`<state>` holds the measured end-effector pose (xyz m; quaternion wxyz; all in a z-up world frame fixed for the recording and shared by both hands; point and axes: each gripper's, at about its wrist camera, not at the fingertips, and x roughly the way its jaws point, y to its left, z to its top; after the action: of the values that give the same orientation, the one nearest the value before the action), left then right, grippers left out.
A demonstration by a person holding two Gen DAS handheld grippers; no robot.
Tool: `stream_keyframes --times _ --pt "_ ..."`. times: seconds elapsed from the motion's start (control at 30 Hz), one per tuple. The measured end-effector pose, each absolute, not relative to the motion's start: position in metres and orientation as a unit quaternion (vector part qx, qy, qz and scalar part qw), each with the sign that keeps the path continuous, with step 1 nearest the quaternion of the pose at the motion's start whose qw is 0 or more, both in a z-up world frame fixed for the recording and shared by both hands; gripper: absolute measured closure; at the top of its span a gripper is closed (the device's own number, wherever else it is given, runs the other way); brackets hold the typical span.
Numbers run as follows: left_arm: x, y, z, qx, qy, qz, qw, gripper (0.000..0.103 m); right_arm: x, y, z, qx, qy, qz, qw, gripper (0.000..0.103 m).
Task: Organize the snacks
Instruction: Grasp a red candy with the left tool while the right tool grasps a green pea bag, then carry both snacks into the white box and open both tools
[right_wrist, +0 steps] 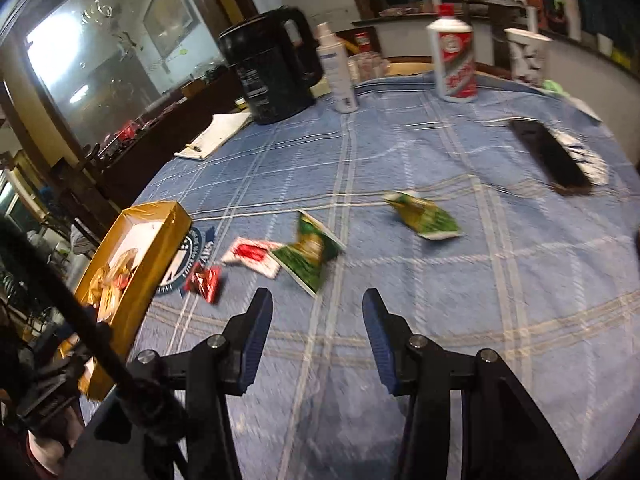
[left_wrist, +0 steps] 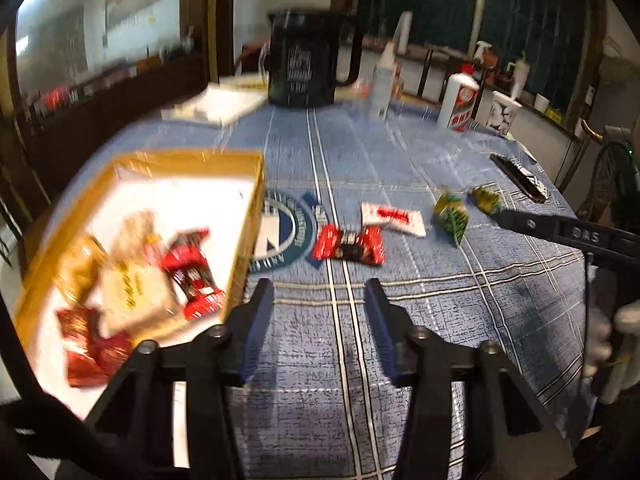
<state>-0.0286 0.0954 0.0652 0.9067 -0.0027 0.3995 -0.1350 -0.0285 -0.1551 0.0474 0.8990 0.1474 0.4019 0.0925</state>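
Observation:
A gold-rimmed box (left_wrist: 248,208) (right_wrist: 132,280) at the left of the blue checked tablecloth holds several snack packets, red (left_wrist: 192,276) and beige. On the cloth to its right lie a red packet (left_wrist: 348,244) (right_wrist: 204,280), a white and red packet (left_wrist: 394,218) (right_wrist: 252,254) and two green packets (left_wrist: 452,212) (left_wrist: 486,198) (right_wrist: 312,252) (right_wrist: 424,216). My left gripper (left_wrist: 320,292) is open and empty, above the cloth just in front of the red packet. My right gripper (right_wrist: 316,304) is open and empty, in front of the nearer green packet.
At the back stand a black kettle (left_wrist: 308,60) (right_wrist: 272,68), a white spray bottle (right_wrist: 338,68), a white and red bottle (right_wrist: 454,56) and a notepad (right_wrist: 216,136). A black remote (right_wrist: 552,156) lies at the right. The right gripper's finger (left_wrist: 560,232) shows at the right edge.

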Motion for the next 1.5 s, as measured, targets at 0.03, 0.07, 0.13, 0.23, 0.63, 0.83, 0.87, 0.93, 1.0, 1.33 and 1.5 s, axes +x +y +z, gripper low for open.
stream_keyframes --times 0.03,0.07,0.13,0.23,0.63,0.83,0.87,0.93,1.0,1.33,1.5 --pt "-0.025 0.096 0.063 -0.012 0.407 -0.137 0.903 0.055 -0.021 -0.15 0.045 0.148 0.401 0.096 0.899 0.056" --pt "-0.02 0.096 0.06 -0.019 0.413 -0.136 0.9 0.055 -0.011 -0.143 0.043 0.141 0.399 0.094 0.901 0.056" --pt "-0.015 0.096 0.059 -0.025 0.417 -0.135 0.898 0.055 0.004 -0.133 0.037 0.116 0.399 0.08 0.906 0.056" --pt "-0.008 0.091 0.061 -0.027 0.418 -0.145 0.896 0.055 0.022 -0.128 0.024 0.107 0.411 0.07 0.903 0.055" --pt "0.044 0.04 0.035 0.053 0.453 -0.136 0.88 0.045 0.022 -0.135 0.004 0.154 0.413 0.089 0.893 0.097" --pt "0.066 0.031 0.015 0.057 0.464 -0.124 0.875 0.039 0.018 -0.136 0.004 0.16 0.407 0.1 0.894 0.1" --pt "0.066 0.029 0.015 0.062 0.457 -0.122 0.879 0.038 0.017 -0.137 0.006 0.162 0.404 0.104 0.894 0.1" --pt "0.066 0.024 0.013 0.071 0.453 -0.129 0.879 0.039 0.016 -0.139 0.008 0.166 0.399 0.109 0.895 0.1" --pt "0.063 0.021 0.014 0.077 0.441 -0.144 0.882 0.07 0.015 -0.14 0.008 0.17 0.398 0.112 0.894 0.1" --pt "0.043 0.023 0.031 0.058 0.419 -0.172 0.89 0.078 0.013 -0.166 0.008 0.221 0.361 0.087 0.902 0.066" --pt "0.02 0.041 0.051 0.027 0.402 -0.18 0.897 0.078 0.021 -0.166 0.013 0.236 0.364 0.093 0.896 0.056"
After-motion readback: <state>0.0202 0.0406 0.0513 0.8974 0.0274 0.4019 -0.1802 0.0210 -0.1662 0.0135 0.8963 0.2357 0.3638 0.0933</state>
